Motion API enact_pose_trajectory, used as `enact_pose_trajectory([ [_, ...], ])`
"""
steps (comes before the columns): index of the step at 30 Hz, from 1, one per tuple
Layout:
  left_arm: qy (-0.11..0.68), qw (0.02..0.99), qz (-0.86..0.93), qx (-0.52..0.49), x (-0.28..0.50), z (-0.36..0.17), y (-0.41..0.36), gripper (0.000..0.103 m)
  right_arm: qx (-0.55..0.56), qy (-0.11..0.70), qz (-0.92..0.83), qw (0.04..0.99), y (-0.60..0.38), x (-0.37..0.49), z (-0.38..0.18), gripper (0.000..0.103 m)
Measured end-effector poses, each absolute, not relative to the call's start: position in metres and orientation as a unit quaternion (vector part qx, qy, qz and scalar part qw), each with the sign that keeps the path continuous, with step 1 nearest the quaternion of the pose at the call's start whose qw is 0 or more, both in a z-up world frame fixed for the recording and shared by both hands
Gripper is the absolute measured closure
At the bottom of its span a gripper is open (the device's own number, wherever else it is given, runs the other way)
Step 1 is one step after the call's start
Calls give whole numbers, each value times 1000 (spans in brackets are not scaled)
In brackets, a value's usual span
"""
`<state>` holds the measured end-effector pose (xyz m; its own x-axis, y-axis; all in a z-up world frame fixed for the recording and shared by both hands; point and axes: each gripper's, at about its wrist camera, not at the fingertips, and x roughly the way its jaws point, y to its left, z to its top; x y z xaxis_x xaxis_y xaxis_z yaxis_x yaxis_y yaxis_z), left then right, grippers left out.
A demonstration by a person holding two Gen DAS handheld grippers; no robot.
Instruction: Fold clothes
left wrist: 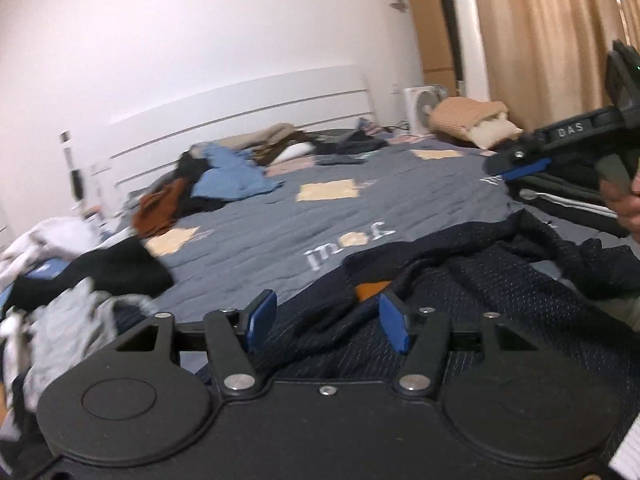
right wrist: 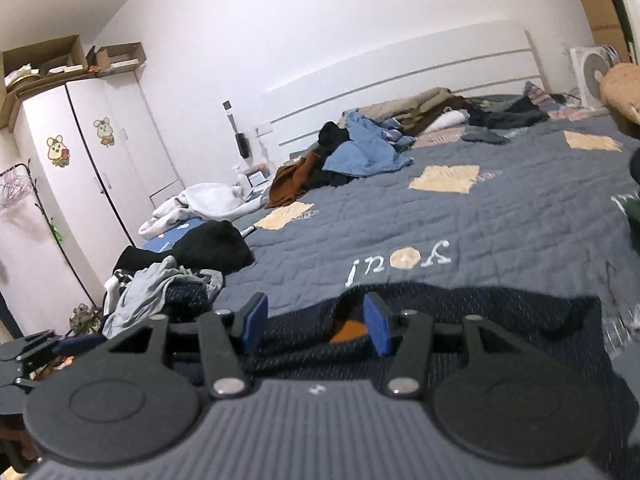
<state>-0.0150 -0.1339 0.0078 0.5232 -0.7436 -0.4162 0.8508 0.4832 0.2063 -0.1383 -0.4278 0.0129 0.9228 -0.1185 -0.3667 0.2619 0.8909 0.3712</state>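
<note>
A dark navy garment (left wrist: 500, 280) with fine pale stripes lies rumpled on the near edge of the bed, an orange neck label (left wrist: 372, 290) showing. My left gripper (left wrist: 326, 314) hovers just over it, open, its blue pads apart with nothing pinched. In the right wrist view the same garment (right wrist: 460, 312) spreads flatter, with the label (right wrist: 348, 330) at the collar. My right gripper (right wrist: 316, 316) stands open above that collar. The right gripper (left wrist: 516, 166) also shows at the far right of the left wrist view, held by a hand (left wrist: 628, 204).
The grey quilt (right wrist: 500, 216) covers the bed. Loose clothes lie along its left side and head: a blue piece (right wrist: 360, 152), a brown one (right wrist: 290, 182), a black one (right wrist: 216, 246), a grey one (right wrist: 160, 284). A white wardrobe (right wrist: 80, 184) stands left, curtains (left wrist: 540, 40) right.
</note>
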Motion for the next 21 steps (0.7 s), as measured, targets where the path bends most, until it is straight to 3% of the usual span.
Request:
enact_pose_trajectory([
  [2, 137, 841, -479, 209, -9, 1, -156, 74, 211, 162, -87, 960, -433, -137, 5, 51],
  [5, 150, 823, -494, 235, 7, -16, -190, 90, 217, 168, -81, 958, -442, -137, -14, 51],
  [16, 233, 752, -520, 331, 78, -99, -299, 89, 226, 188, -95, 951, -460, -126, -34, 51],
  [21, 271, 745, -512, 331, 111, -118, -310, 86, 229, 200, -92, 948, -462, -118, -43, 51],
])
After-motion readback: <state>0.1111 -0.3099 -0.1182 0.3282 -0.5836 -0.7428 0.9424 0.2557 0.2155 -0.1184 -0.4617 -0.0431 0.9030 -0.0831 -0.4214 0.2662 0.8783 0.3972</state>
